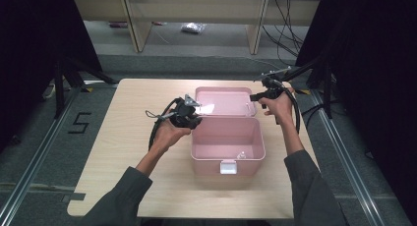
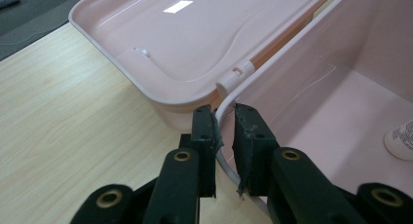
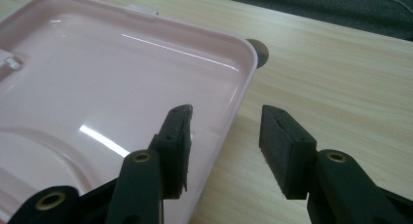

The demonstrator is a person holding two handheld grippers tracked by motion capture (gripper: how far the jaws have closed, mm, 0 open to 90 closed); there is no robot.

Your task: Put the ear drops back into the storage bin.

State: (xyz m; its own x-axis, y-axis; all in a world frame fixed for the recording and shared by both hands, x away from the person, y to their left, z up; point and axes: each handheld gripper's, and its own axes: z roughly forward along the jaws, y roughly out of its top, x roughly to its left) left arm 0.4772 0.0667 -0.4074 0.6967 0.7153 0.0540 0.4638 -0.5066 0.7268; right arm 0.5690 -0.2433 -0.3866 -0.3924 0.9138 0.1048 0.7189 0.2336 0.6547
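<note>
1. Pale wooden tabletop (image 1: 147,186) carries an open pink plastic box (image 1: 227,145), its hinged pink lid (image 1: 223,101) lying flat behind it.
2. Left gripper (image 2: 224,131) is clamped on the box's thin rim wall; a tug could tilt the box.
3. Right gripper (image 3: 224,136) has jaws apart, straddling the lid's edge without gripping; a shallow bite could slip off as the lid lifts.
4. Small white bottle (image 2: 402,139) inside could roll.

Storage box (image 1: 227,137) sits mid-table (image 1: 123,152). Its lid (image 1: 223,101) lies open flat behind the box. Small bottle (image 1: 241,155) inside box, near front wall.
</note>
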